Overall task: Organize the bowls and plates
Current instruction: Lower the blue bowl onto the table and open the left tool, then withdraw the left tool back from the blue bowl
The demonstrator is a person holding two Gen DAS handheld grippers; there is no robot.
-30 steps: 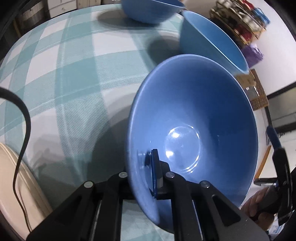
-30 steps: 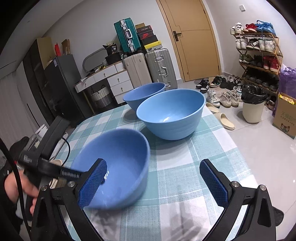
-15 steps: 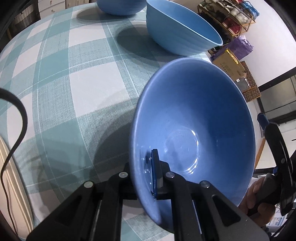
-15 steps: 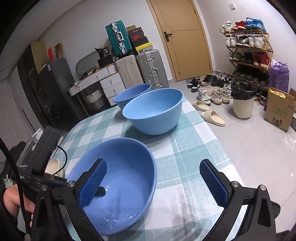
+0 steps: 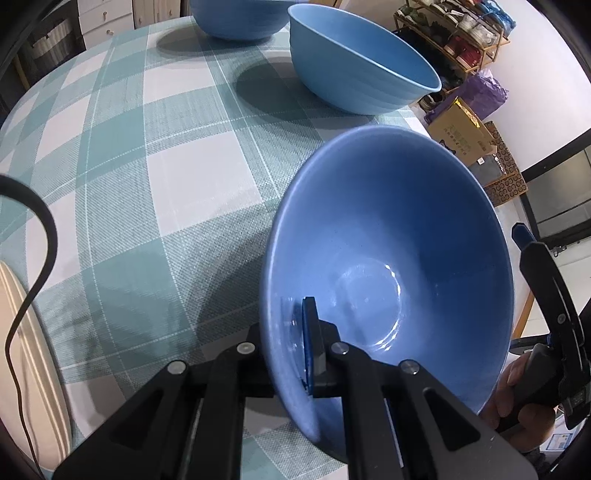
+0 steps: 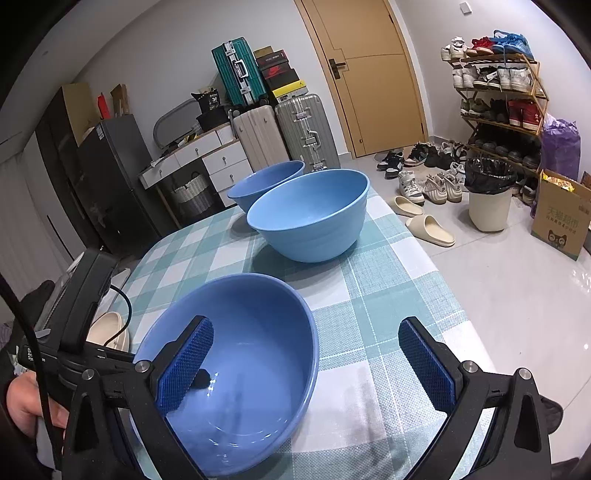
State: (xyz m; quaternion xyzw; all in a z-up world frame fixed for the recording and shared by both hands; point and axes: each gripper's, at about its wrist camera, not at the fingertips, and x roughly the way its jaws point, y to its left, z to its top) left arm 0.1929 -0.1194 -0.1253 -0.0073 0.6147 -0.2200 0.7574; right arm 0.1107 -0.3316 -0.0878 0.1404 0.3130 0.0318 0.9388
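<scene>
My left gripper (image 5: 288, 343) is shut on the near rim of a blue bowl (image 5: 391, 266), one finger inside and one outside, and holds it tilted above the table. The same bowl (image 6: 243, 369) fills the lower left of the right wrist view, with the left gripper (image 6: 199, 378) on its rim. A second blue bowl (image 5: 358, 62) (image 6: 314, 214) stands upright in the middle of the checked table, and a third (image 5: 236, 18) (image 6: 266, 181) stands behind it. My right gripper (image 6: 306, 369) is open and empty, with the held bowl partly between its fingers.
The round table has a teal and white checked cloth (image 5: 147, 166). A black cable (image 5: 33, 280) hangs at the left. Beyond the table edge lie slippers (image 6: 430, 229), a bin (image 6: 489, 199), a shoe rack (image 6: 498, 99), a cardboard box (image 6: 561, 218) and suitcases (image 6: 288, 133).
The left gripper has drawn the held bowl back toward the near table edge, away from the other two bowls. The bowl has moved in between the right gripper's open fingers.
</scene>
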